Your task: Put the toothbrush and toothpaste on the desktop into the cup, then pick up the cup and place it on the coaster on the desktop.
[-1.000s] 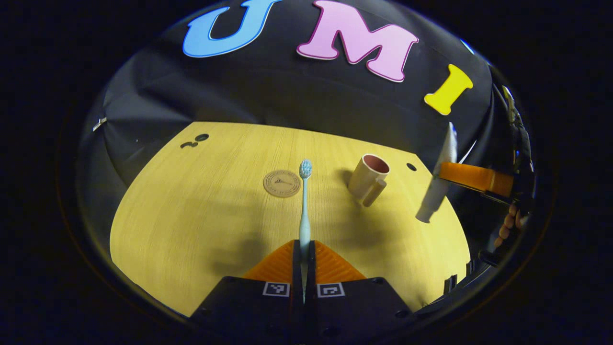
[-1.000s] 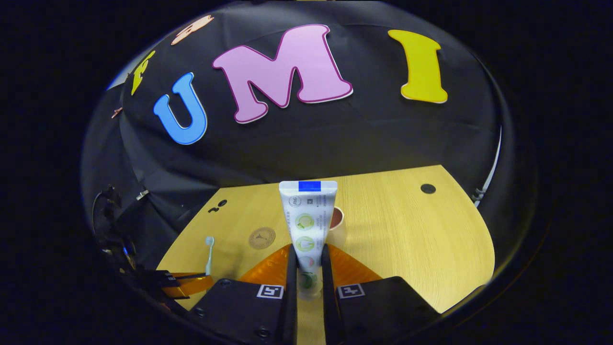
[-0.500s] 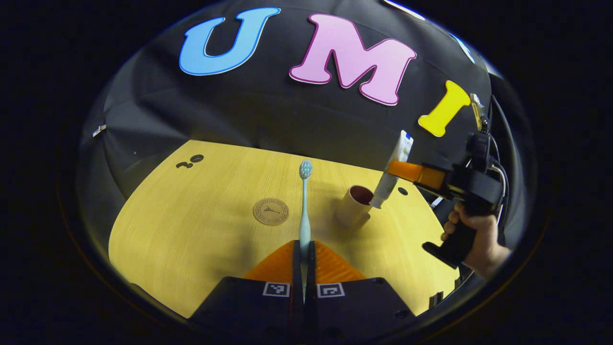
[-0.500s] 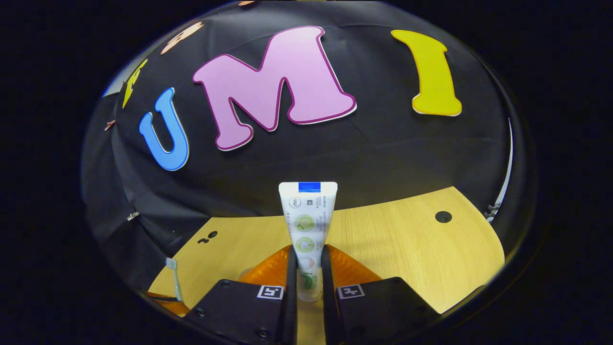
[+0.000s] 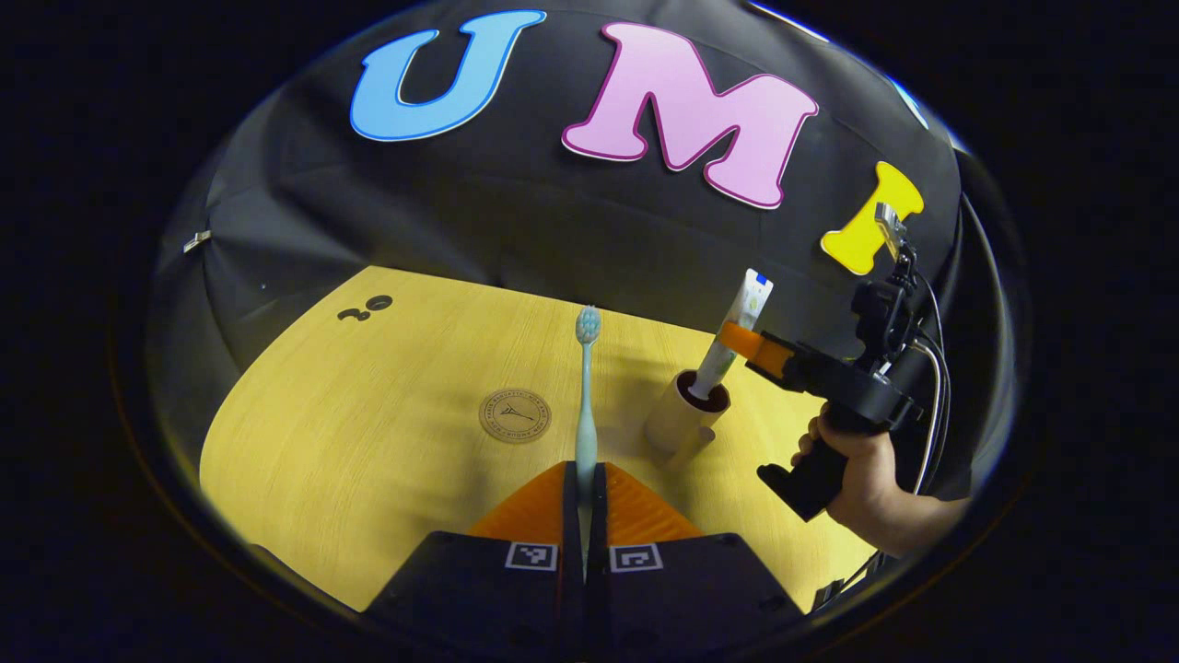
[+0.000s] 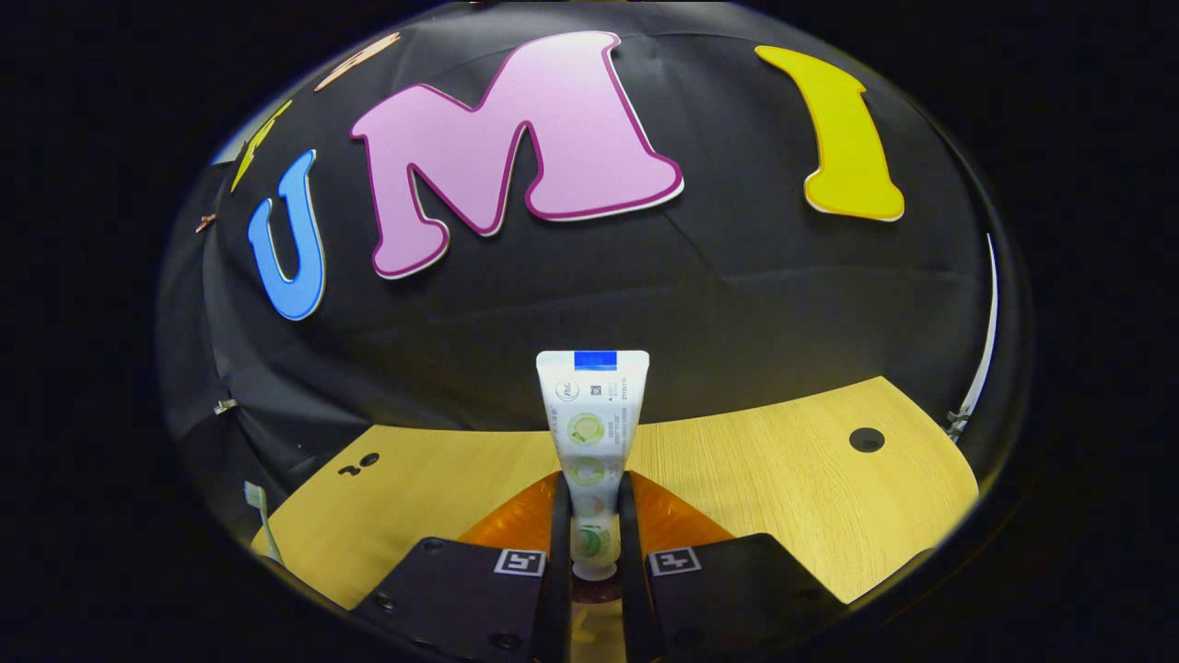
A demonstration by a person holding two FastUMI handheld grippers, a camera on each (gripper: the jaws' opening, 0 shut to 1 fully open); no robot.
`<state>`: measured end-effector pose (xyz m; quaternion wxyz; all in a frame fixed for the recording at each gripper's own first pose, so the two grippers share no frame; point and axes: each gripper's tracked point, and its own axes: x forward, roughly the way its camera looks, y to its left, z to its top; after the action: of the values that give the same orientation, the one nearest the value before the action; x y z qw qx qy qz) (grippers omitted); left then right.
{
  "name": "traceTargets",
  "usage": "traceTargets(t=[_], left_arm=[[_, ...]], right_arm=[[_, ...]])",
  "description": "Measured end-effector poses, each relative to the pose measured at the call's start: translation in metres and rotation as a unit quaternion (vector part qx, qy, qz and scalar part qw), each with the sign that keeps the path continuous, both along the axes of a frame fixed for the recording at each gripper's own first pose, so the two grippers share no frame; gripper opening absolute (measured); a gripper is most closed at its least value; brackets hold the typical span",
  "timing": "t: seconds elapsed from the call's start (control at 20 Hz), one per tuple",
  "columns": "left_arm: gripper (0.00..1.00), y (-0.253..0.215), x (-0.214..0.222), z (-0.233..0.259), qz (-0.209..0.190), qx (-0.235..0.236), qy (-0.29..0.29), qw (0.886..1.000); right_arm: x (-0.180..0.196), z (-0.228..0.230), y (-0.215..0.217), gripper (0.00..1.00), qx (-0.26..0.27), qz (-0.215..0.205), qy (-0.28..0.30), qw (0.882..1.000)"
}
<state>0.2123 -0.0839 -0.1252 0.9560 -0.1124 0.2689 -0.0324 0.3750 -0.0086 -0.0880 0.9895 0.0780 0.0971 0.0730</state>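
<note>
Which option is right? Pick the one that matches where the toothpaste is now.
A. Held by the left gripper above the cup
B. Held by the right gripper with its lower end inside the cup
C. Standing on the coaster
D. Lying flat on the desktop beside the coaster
B: in the left gripper view the right gripper clamps the toothpaste, whose lower end sits inside the mouth of the cup.

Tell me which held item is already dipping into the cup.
The toothpaste tube, in the right hand-held gripper; its cap end sits inside the cup. The toothbrush is clear of it.
</note>
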Motion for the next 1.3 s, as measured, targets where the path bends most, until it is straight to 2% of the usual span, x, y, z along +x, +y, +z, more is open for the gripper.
traceTargets(t=[0.3,0.4,0.5,0.55,0.6,0.8,0.95,1.0,1.05,1.3], left_arm=[[0.07,-0.016,0.011,-0.005,-0.002,-0.004,0.002,1.0],[0.06,-0.023,0.013,-0.004,-0.007,-0.006,-0.001,1.0],[0.06,-0.03,0.014,-0.005,-0.012,-0.005,-0.002,1.0],[0.06,-0.032,0.015,-0.003,-0.014,-0.006,-0.003,1.0],[0.07,-0.036,0.018,-0.002,-0.017,-0.007,-0.006,1.0],[0.06,-0.061,0.042,0.017,-0.041,-0.006,-0.043,0.998],[0.06,-0.09,0.075,0.037,-0.064,-0.019,-0.09,0.994],[0.11,-0.099,0.087,0.045,-0.07,-0.02,-0.111,0.991],[0.06,-0.108,0.1,0.052,-0.076,-0.021,-0.133,0.988],[0.06,-0.14,0.149,0.06,-0.101,-0.019,-0.206,0.973]], right_arm=[[0.006,-0.032,0.008,0.26,-0.021,0.014,0.018,1.0],[-0.003,-0.047,0.011,0.31,-0.013,0.019,0.039,0.999],[-0.005,-0.048,0.006,0.36,-0.015,0.013,0.033,0.999],[-0.008,-0.044,0.001,0.52,-0.02,0.011,0.026,0.999],[-0.011,-0.04,-0.004,0.56,-0.024,0.009,0.022,0.999],[-0.035,-0.028,-0.041,0.98,-0.012,-0.02,0.024,0.999],[-0.058,-0.027,-0.076,0.98,-0.018,-0.051,0.022,0.998],[-0.066,-0.028,-0.085,0.98,-0.022,-0.058,0.026,0.998],[-0.074,-0.03,-0.095,0.98,-0.024,-0.064,0.031,0.997],[-0.104,-0.045,-0.129,0.98,-0.035,-0.079,0.06,0.994]])
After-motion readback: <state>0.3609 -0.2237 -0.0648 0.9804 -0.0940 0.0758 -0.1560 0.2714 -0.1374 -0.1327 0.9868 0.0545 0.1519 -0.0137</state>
